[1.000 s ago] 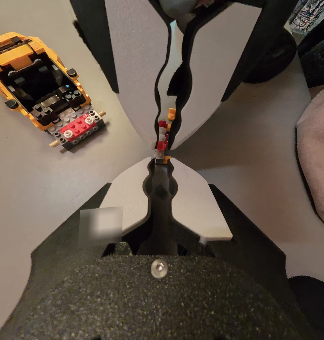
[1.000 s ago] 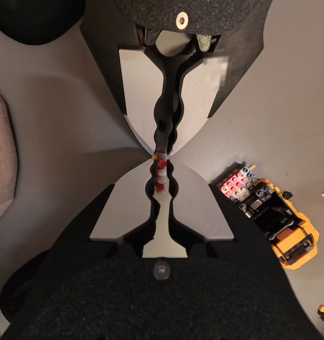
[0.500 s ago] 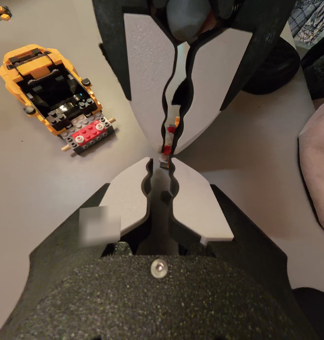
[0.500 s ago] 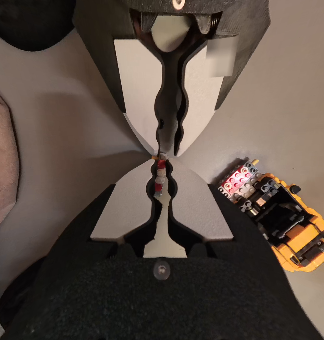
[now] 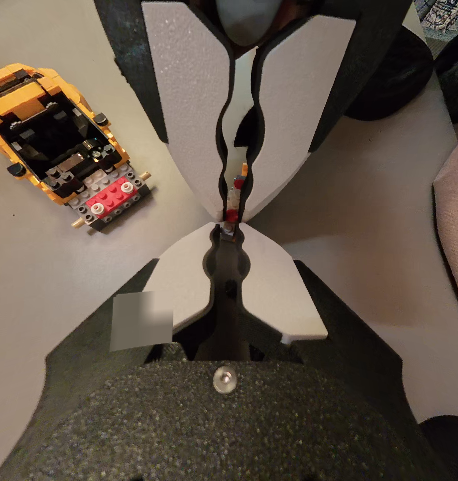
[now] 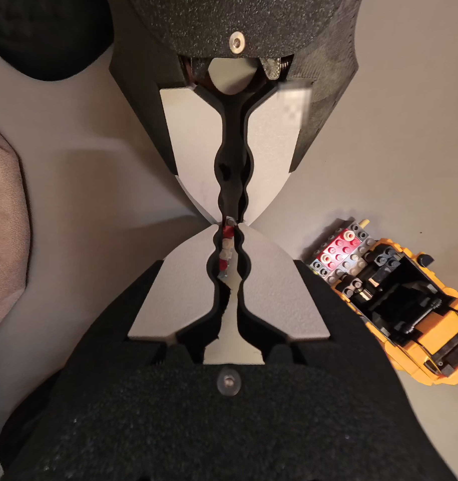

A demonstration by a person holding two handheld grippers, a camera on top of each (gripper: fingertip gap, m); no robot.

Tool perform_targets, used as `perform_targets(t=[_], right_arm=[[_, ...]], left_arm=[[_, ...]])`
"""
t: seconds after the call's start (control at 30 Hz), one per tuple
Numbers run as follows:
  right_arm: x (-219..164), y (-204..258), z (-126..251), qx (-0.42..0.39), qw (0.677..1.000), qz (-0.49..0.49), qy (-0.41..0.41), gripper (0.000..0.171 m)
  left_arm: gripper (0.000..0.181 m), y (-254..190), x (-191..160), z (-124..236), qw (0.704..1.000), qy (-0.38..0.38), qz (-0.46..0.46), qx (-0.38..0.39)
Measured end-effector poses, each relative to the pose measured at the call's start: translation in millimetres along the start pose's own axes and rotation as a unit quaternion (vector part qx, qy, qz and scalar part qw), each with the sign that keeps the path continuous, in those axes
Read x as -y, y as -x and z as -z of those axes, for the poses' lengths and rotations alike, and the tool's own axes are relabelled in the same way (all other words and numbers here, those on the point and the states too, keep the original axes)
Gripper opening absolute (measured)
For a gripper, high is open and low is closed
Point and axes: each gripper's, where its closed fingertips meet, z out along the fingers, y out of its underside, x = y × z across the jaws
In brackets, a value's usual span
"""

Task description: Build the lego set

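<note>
Left wrist view shows both grippers meeting tip to tip again: right gripper (image 6: pixel 229 231) pinching the slim red-and-white studded brick strip (image 6: pixel 226 250), left gripper (image 5: pixel 229 230) now nipping its grey end, orange car (image 5: pixel 51 145) waiting nearby.

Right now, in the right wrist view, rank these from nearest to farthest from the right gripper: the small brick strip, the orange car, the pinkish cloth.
1. small brick strip: between the right gripper fingers.
2. orange car: on the table at the picture's right.
3. pinkish cloth: at the picture's left edge.
</note>
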Motion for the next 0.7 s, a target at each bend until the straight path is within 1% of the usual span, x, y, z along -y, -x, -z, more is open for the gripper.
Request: perform_targets(t=[0.37, 0.57, 0.7], right_arm=[[-2.9, 1.1, 0.4, 0.024, 0.999, -0.024, 0.011, 0.008], [-3.4, 1.7, 0.5, 0.029, 1.000, -0.013, 0.002, 0.008], [-3.7, 1.8, 0.1, 0.021, 1.000, 0.007, 0.013, 0.008]], left_arm=[[0.011, -1.0, -0.3, -0.6, 1.000, 0.003, -0.019, 0.009], [0.011, -1.4, -0.4, -0.7, 1.000, 0.004, -0.028, 0.010], [0.011, -1.5, -0.5, -0.6, 0.999, 0.003, -0.030, 0.012]])
